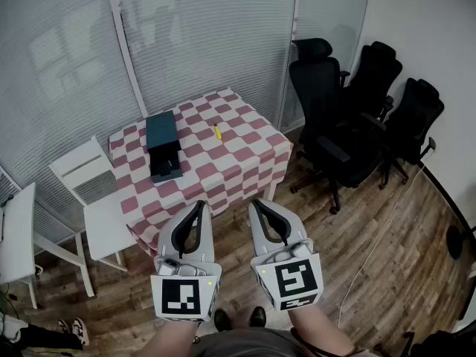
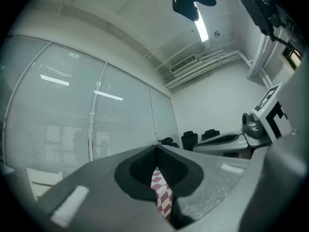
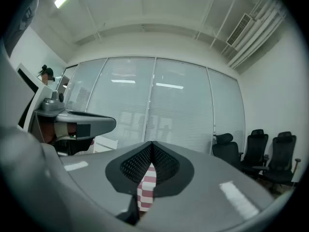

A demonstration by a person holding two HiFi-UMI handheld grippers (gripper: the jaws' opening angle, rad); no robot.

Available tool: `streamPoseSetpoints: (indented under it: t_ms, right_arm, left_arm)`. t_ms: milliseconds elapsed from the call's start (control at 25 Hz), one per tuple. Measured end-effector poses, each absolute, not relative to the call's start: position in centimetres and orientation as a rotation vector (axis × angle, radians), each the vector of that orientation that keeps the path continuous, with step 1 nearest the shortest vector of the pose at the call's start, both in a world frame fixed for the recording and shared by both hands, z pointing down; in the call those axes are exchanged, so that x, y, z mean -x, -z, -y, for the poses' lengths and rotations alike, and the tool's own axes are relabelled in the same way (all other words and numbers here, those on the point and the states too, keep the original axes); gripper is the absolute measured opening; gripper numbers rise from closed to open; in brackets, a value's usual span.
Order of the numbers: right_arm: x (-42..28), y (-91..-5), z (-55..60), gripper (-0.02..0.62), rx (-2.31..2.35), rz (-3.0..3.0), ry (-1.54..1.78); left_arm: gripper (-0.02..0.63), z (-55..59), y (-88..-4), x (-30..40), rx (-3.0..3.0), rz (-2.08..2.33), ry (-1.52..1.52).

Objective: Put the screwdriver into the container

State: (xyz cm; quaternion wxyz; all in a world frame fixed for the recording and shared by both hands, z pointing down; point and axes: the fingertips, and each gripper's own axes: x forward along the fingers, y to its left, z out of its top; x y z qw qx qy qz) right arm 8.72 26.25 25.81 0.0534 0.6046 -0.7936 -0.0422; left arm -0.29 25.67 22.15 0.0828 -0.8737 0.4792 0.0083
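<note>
While the yellow screwdriver lay on the checkered table, at three o'clock from the dark container, the left gripper and right gripper hung well apart from it at six o'clock, both clenched on nothing. The reach had seemingly not begun; next, one gripper would need to open over the screwdriver.

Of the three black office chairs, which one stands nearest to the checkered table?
The leftmost chair, right beside a corner of the table; the middle chair and the rightmost chair stand farther off, by the wall.
</note>
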Motion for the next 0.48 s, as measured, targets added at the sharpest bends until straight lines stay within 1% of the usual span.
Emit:
streamPoseSetpoints:
  t_ms: [480]
  right_arm:
    - [-11.0, -26.1, -27.2, 0.023, -1.832, 2.424, 0.106]
  left_arm:
    - [0.000, -26.5, -22.6, -2.3, 2.612, -1.434, 0.005]
